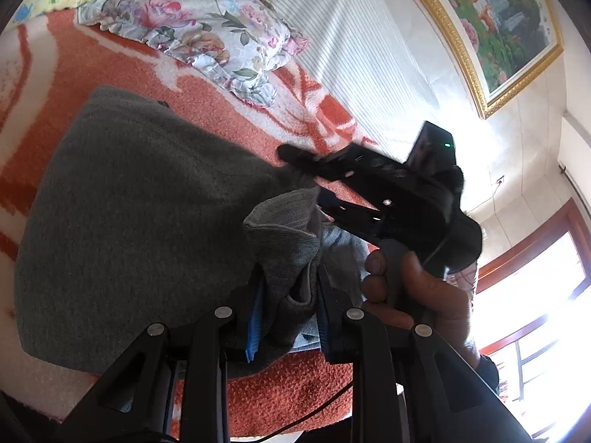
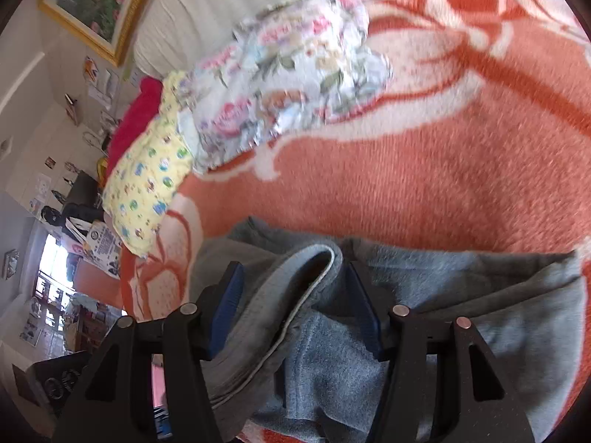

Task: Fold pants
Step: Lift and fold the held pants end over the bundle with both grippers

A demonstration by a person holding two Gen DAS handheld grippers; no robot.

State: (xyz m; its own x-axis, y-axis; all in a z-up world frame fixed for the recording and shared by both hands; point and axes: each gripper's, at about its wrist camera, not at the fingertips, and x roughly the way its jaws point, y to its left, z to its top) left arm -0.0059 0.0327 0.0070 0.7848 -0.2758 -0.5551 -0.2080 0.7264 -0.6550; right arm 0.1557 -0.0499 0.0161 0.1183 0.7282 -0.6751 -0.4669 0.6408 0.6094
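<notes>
The grey pants (image 1: 140,199) lie on an orange and white blanket (image 1: 207,85) on a bed. My left gripper (image 1: 288,288) is shut on a bunched edge of the pants, cloth held between its blue pads. My right gripper shows in the left wrist view (image 1: 369,192) just beyond it, held in a hand, its fingers at the same bunch of cloth. In the right wrist view the right gripper (image 2: 295,291) is shut on a folded hem of the pants (image 2: 461,295), which spread to the right over the blanket (image 2: 406,170).
A floral pillow (image 1: 192,18) and a yellow printed pillow (image 2: 147,181) lie at the head of the bed. A gold-framed picture (image 1: 498,26) hangs on the wall. A window (image 1: 543,295) is at the right. The bed's edge is near the left gripper.
</notes>
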